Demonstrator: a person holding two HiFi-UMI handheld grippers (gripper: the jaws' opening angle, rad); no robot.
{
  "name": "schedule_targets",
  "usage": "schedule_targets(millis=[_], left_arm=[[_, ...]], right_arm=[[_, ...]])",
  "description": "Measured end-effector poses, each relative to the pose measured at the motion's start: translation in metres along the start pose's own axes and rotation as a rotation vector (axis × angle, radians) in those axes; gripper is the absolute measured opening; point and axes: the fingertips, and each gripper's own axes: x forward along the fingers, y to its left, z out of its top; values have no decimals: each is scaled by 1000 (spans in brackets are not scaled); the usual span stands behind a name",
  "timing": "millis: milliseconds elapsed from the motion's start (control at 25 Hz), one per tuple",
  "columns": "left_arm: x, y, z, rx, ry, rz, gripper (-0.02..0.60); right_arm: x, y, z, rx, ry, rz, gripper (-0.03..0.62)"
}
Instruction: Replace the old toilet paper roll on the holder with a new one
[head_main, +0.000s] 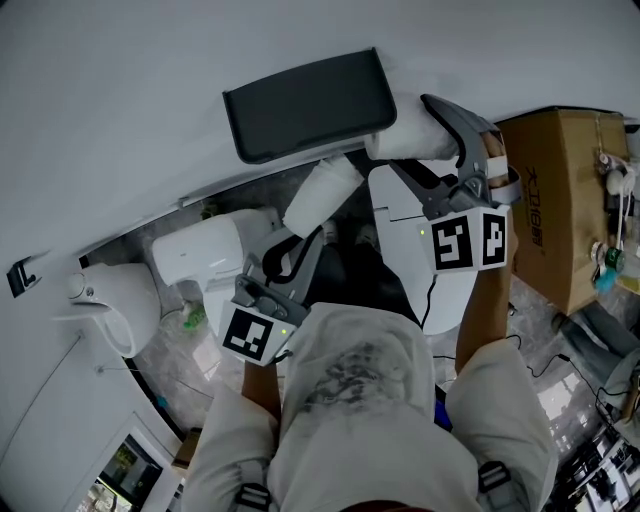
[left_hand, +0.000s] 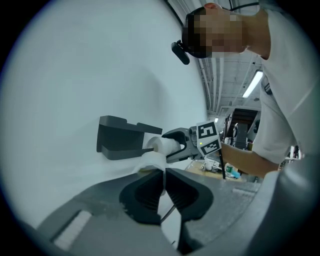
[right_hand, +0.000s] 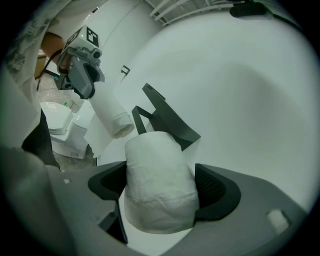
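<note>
**Two rolls, one in each of your grippers, both up by the holder**

Your left gripper is clenched almost shut. It pinches a thin bit of the slimmer roll at one end between its pads. The rest of that roll sticks out past the jaw tips at a tilt, and a loose sheet hangs down from it. In the head view it sits just below the lower edge of the holder, about under the holder's middle and clear of it.

Your right gripper is grasping the fuller roll across its sides. The jaws stand wide around it and both pads press into the soft, crinkled paper. The roll's far end points toward the holder. You have this roll at the holder's right end as the head view shows it, close under the flat top shelf. From these angles I cannot tell whether the paper touches the holder or stops just short.

The holder is dark grey and fixed to the white wall, with a flat shelf on top and an angled bracket beneath. The two grippers are near each other, yours on the left lower and yours on the right higher. A white toilet stands on the floor below and to the left of the holder. A cardboard box stands off to the right, well apart from both rolls.
</note>
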Motion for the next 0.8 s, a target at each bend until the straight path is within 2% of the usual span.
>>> schedule_targets(millis=[800], left_arm=[[-23, 16, -8, -14, -16, 58, 18]], right_arm=[[22, 22, 25, -43, -46, 25, 422]])
